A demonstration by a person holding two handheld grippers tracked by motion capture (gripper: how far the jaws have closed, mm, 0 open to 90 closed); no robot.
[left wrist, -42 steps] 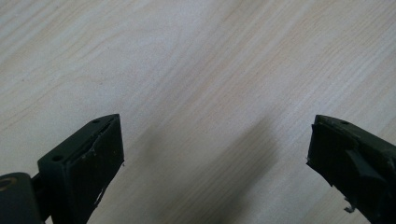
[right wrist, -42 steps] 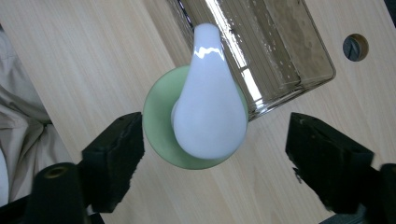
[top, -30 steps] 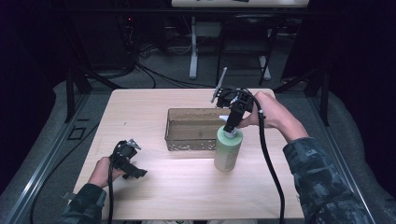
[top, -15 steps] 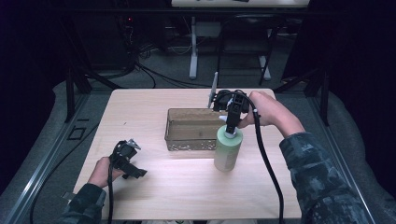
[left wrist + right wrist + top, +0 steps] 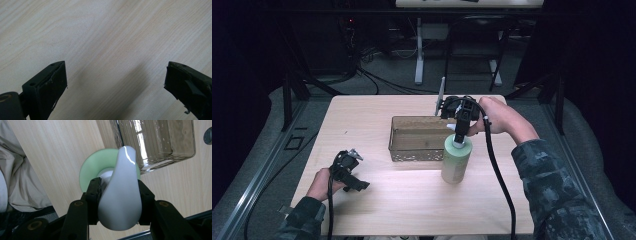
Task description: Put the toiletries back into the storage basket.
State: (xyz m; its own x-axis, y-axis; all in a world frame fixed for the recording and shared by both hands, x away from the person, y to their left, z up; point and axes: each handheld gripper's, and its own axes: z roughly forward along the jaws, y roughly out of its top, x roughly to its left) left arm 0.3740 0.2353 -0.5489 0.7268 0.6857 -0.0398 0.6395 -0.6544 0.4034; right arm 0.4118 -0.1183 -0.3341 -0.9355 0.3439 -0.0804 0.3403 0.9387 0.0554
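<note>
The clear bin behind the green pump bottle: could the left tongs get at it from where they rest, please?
Probably yes: the left tongs are open and empty, and bare table lies between them and the bin; the bottle stands off to its side.

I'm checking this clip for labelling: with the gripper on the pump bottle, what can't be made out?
- Bottle label: too small in the high view; in the right gripper view the pump head covers the body.
- Basket contents: glare on its floor in the right gripper view.
- Left gripper: jaw bases cut off by the bottom edge.
</note>
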